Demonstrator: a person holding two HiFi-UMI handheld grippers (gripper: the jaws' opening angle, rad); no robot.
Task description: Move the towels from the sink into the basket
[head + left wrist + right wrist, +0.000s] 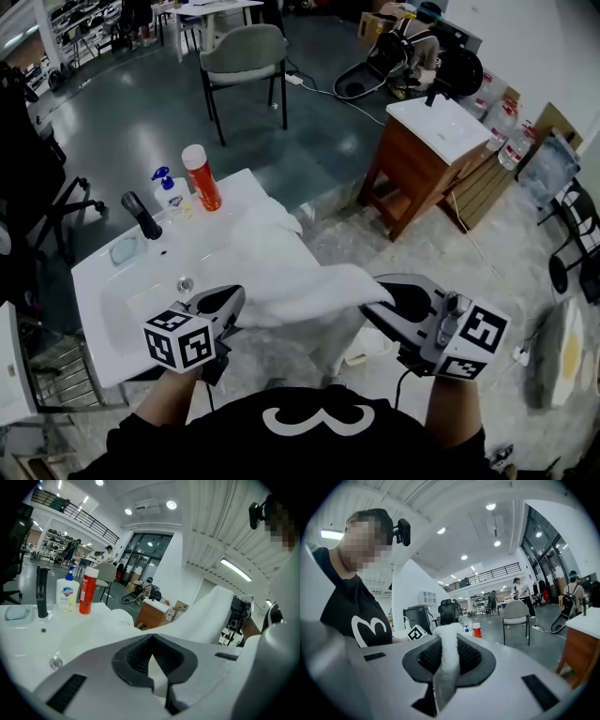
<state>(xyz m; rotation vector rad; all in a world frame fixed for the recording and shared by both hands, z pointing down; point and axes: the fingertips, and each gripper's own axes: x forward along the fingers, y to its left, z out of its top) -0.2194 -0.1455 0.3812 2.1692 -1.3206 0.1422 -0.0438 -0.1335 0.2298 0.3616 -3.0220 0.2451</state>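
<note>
Towel-lifting is the step in hand: a white towel (309, 286) hangs stretched between the two grippers over the front right corner of the sink (91, 298), clear of the basin. The left gripper (236, 298) is clamped on one end, with white cloth pinched in the narrow gap of its jaws. The right gripper (372, 306) bites the other end, and a fold of terry stands up between its pads. More white cloth lies heaped at the sink's right edge (262, 223); whether it is a second towel or the same one trailing back I cannot tell. A faucet (141, 214), a soap bottle (172, 192) and a red bottle (201, 176) stand along the back edge. No basket shows in any view, so the next move likely calls for carrying the towel, both grips kept, off the sink towards wherever the basket stands, then releasing over it.
</note>
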